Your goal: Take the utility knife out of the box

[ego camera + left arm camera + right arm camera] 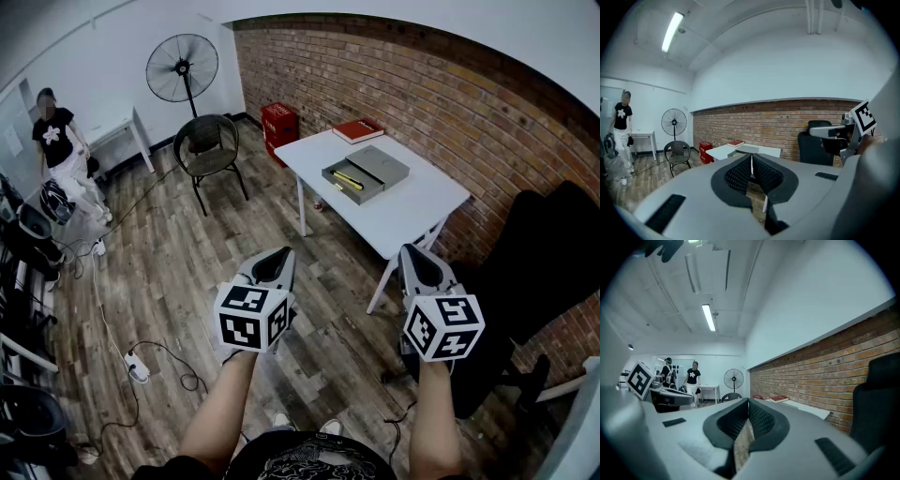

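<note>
While inside box (327, 174), utility knife (349, 180) diagonal.

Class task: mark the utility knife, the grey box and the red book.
utility knife (348, 179), head view, middle of its yellow body
grey box (382, 167), head view, its bare right half
red book (358, 130), head view, middle of its cover

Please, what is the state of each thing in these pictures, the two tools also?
Box: open, on the white table.
Utility knife: lying inside the box.
Red book: closed, on the table's far corner.
Left tool: shut, empty.
Right tool: shut, empty.
Chair: upright, nobody on it.
Fan: standing; whether it turns cannot be told.
</note>
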The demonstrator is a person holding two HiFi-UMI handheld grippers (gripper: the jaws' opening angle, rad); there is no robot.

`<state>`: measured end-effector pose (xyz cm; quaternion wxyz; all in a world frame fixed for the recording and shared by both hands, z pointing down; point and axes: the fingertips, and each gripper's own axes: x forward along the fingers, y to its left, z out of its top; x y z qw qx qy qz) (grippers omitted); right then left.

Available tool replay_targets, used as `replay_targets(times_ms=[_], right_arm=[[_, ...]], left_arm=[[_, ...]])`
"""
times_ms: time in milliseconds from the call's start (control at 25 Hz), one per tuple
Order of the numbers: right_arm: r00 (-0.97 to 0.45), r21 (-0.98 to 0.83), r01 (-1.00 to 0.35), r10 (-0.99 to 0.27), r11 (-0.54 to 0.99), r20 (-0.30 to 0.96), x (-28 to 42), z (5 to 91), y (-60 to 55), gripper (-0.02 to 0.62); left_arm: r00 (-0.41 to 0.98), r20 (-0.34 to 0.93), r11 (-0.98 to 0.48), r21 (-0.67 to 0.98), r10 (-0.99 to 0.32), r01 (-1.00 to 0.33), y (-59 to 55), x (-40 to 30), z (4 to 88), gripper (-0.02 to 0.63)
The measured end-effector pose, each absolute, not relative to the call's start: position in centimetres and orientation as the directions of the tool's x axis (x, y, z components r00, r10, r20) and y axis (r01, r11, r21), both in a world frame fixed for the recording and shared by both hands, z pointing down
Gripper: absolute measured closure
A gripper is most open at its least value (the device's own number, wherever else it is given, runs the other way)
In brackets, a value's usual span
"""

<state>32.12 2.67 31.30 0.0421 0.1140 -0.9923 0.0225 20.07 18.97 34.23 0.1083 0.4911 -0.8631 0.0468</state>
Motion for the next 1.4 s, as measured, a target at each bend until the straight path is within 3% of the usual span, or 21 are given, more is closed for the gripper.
replay_targets(times_ms=[760, 1040, 1160, 1400], right_arm=[[-0.973, -0.033, -0.210, -0.205, 0.977, 0.109, 30.3, 33.9, -2.3, 0.575], [-0.959, -0.032, -0.255, -0.248, 0.967, 0.136, 25.9, 34.8, -5.4, 0.575], [-0.955, -0.035, -0.268, -0.261, 0.963, 0.139, 22.4, 34.6, -6.3, 0.575], [-0.944, -0.040, -0.304, -0.295, 0.952, 0.144, 15.8, 33.8, -7.6, 0.575]], left_arm=[[-0.489, 0.210, 0.507, 0.038, -0.846, -0.861, 11.8, 18.5, 35.5, 0.572], [-0.454, 0.218, 0.477, 0.065, -0.864, -0.877, 8.7, 13.2, 36.8, 0.568], [-0.426, 0.229, 0.453, 0.079, -0.875, -0.888, 7.5, 9.9, 37.0, 0.521], [-0.406, 0.234, 0.435, 0.085, -0.883, -0.897, 6.2, 2.4, 37.0, 0.487]])
